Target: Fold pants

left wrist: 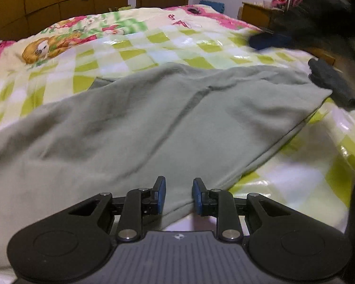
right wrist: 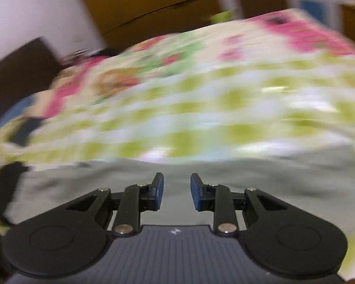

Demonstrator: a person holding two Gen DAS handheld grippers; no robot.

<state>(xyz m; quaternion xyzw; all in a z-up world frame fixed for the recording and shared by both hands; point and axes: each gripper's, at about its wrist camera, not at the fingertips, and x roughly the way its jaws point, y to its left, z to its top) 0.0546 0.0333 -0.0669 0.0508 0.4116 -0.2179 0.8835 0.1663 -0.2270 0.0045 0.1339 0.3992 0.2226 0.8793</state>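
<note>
Handling: we judge the pants (left wrist: 135, 123) soft, light and floppy; best pinched at a hem or corner.
Look: pale grey-green fleece, one seam across the cloth.
Place: spread on the bed (left wrist: 135, 45), reaching its near edge.
Left gripper (left wrist: 179, 195): fingers apart, cloth edge between them, unpinched.
Right gripper (right wrist: 176, 190): fingers apart, empty, over the pants; view blurred.

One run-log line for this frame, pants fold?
stage: pre-grasp | left tool: open, at hem edge of pale green fleece pants | right tool: open, over pants, view blurred | surface: checked floral bedspread
</note>
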